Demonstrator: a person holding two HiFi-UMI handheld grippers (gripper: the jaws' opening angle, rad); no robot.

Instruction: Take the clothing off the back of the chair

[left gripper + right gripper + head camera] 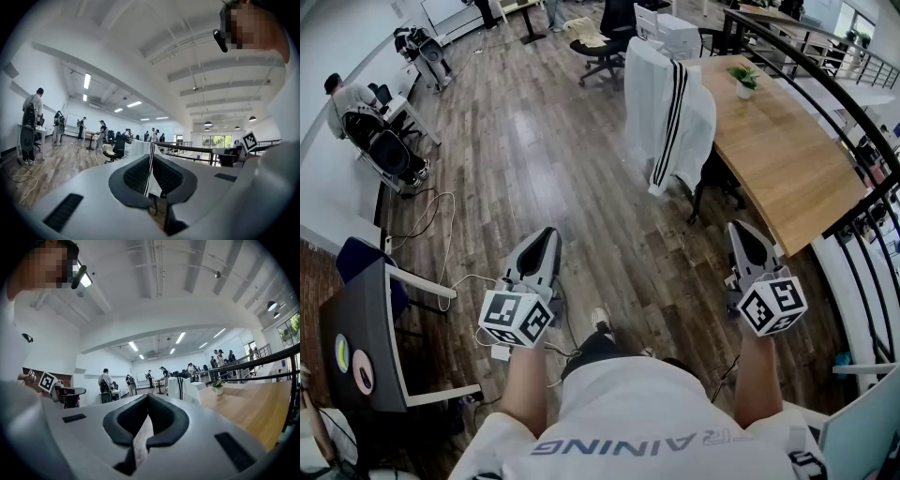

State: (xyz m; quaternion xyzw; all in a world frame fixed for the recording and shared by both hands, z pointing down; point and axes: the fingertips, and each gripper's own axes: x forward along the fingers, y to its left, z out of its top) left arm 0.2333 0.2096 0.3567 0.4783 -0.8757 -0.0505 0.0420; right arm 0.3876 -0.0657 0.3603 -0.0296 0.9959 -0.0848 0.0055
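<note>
I held my left gripper (pixel 546 236) and right gripper (pixel 742 230) level over the wooden floor (pixel 534 141). Both had their jaws closed, with nothing between them. Well ahead of them, far and slightly right, the white jacket (pixel 666 112) hung draped over the chair (pixel 719 180). It covered the chair almost entirely, and only dark parts showed below the hem. The jacket hung upright with its long axis vertical. A black-striped sleeve trailed down its near side toward the floor. To its right ran the wooden table (pixel 783 155), its right edge cut off behind the dark railing (pixel 839 94). At the table's far end stood a small white pot (pixel 745 91) holding a green plant (pixel 744 75).
</note>
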